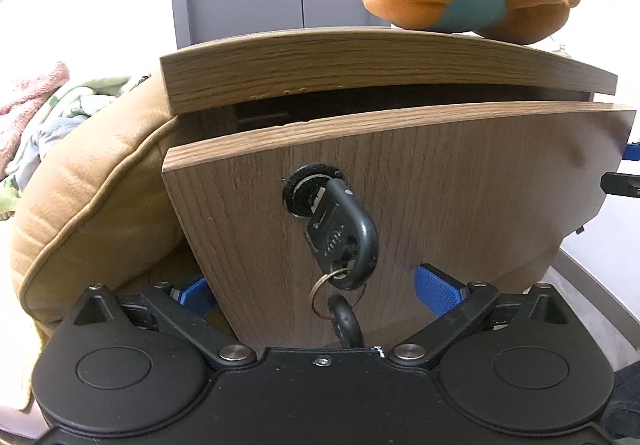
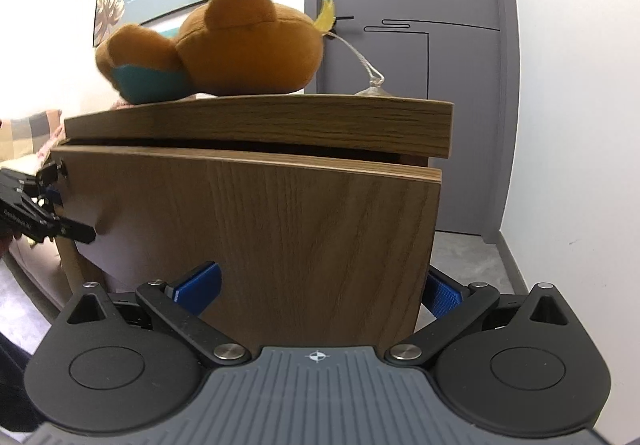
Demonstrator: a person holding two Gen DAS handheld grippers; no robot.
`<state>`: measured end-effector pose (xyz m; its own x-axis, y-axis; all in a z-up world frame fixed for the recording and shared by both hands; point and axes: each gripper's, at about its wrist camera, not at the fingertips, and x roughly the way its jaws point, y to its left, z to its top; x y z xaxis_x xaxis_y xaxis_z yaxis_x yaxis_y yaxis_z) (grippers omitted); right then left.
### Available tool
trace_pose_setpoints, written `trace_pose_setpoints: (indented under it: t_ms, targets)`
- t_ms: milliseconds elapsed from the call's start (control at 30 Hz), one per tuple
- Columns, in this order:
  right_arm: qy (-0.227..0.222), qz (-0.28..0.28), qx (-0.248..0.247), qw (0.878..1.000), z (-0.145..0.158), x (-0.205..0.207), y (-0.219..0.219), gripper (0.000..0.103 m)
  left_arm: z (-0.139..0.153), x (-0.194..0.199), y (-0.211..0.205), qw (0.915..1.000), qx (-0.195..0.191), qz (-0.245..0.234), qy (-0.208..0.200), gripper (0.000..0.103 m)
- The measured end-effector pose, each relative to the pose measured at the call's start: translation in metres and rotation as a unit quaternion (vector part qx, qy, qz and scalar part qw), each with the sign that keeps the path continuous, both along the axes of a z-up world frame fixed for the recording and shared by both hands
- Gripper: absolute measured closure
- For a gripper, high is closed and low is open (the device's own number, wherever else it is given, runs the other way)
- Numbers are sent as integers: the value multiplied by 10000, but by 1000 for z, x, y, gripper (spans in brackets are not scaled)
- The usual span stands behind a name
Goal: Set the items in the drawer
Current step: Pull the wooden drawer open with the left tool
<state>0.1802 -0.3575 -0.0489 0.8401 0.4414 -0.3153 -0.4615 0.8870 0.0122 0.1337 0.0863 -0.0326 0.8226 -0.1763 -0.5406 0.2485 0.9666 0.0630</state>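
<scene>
Right now both of my tools sit low against the drawer front (image 1: 400, 205), and the step in hand, as I judge it, is drawing the drawer out far enough to take the toy. My left hand-held gripper (image 1: 316, 293) is spread wide, its blue pads (image 1: 438, 295) either side of the lower edge of the panel, pinching nothing. Just ahead of it and slightly above hangs the key (image 1: 344, 233) in its lock (image 1: 310, 189), with a ring and a second key dangling down toward the gripper's middle. My right hand-held gripper (image 2: 320, 291) is likewise spread, one pad (image 2: 202, 285) in front of the wood and the other past the panel's right-hand edge, so it straddles that corner without holding it.

To do this well, I would pull evenly from both sides, straight back toward me, so the drawer does not rack in its runners. I should keep my left fingers clear of the key ring; snagging it could twist the key in the lock.

Above both grippers a dark gap shows between the drawer front and the cabinet top (image 2: 260, 121), so the drawer is only slightly open. Farther up, on that top, lies the plush bear (image 2: 224, 53), on its side, with a cord and suction cup (image 2: 372, 85) trailing to the right of it. It needs far more opening than this gap before it can go in.
</scene>
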Motion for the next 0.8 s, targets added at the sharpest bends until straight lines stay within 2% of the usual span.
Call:
trace_pose_setpoints:
  t_ms: [300, 367, 433, 567, 767, 800]
  targets:
    - [68, 11, -101, 9999, 2, -22, 0, 0, 16, -36, 16, 9999, -25, -127, -59, 4]
    - [75, 13, -136, 9999, 3, -29, 0, 0, -5, -37, 21, 9997, 22, -197, -106, 4]
    - [89, 8, -170, 9998, 3, -35, -1, 0, -7, -47, 20, 9996, 38, -247, -144, 4]
    - [140, 21, -211, 9997, 4, -44, -1, 0, -12, -37, -5, 9993, 46, -338, -180, 4]
    - [196, 56, -258, 9995, 6, -59, -2, 0, -15, -45, -10, 9990, 5, -411, -192, 4]
    - [197, 75, -266, 9994, 7, -63, -3, 0, -15, -62, -4, 9989, -8, -416, -195, 4]
